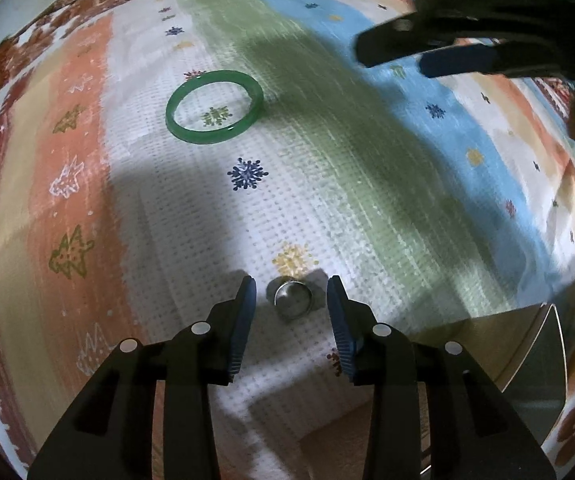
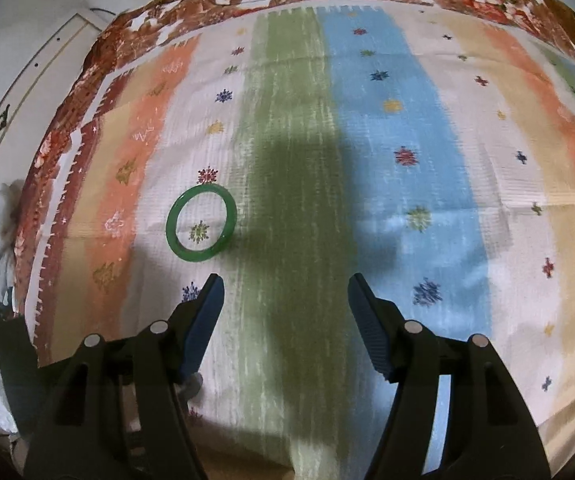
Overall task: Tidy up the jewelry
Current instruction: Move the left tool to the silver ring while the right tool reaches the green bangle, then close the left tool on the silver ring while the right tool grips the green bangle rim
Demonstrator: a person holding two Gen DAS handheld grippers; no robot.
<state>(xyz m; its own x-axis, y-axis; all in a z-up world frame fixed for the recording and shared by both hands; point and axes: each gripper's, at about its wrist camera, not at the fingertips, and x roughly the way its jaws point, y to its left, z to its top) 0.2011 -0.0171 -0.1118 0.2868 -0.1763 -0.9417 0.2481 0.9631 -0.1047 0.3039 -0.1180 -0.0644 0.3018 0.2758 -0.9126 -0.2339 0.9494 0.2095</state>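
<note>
we see left gripper (image 1: 290,286) spread around small shiny metal ring (image 1: 293,298), untouched; right gripper (image 2: 285,286) spread, empty; smooth green bangle (image 1: 214,106) on woven striped cloth (image 1: 367,208).

Left tool (image 1: 290,294) angled steeply down, jaws apart; right tool (image 2: 285,294) likewise, wider.

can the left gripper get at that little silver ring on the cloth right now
Probably yes. The left gripper points down at the silver ring, which lies flat on the striped cloth between its two open fingers, pads not touching it. Nothing sits in between; the green bangle lies well clear.
</note>
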